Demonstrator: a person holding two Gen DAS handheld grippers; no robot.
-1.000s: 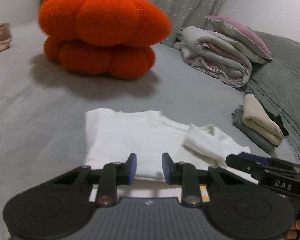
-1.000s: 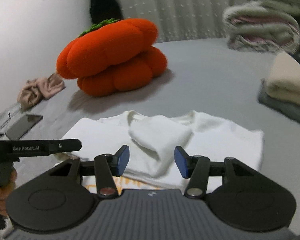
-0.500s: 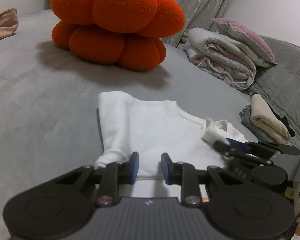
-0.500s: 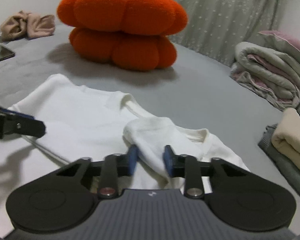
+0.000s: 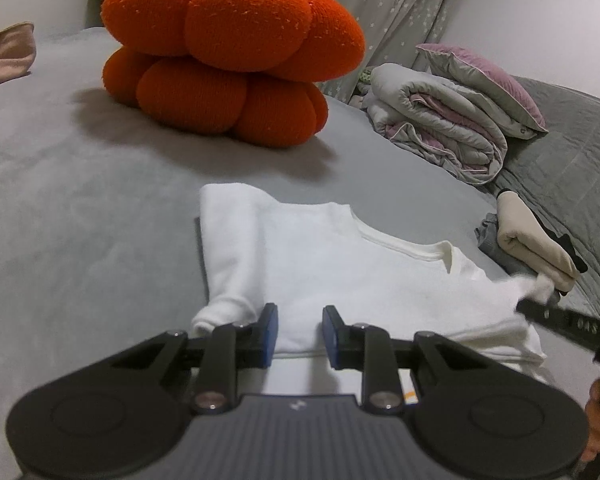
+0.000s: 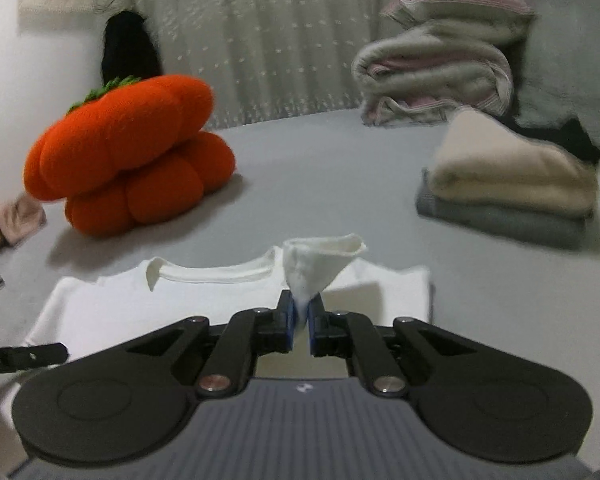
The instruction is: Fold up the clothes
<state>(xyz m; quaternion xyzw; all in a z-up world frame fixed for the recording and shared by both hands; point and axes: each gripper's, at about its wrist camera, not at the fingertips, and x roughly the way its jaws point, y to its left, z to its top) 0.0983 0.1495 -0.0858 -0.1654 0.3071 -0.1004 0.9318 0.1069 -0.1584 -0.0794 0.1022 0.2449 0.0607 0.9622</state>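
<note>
White shirt [image 5: 340, 264] is lying flat on the grey bed [image 5: 80, 208], just in front of the big orange pumpkin plush [image 5: 228, 44]. Right gripper [image 6: 300, 318] has its claw pinched tight on a bunched sleeve [image 6: 320, 260], lifting it. Left gripper [image 5: 299, 334] sits narrowly parted over the hem, gripping nothing.
</note>
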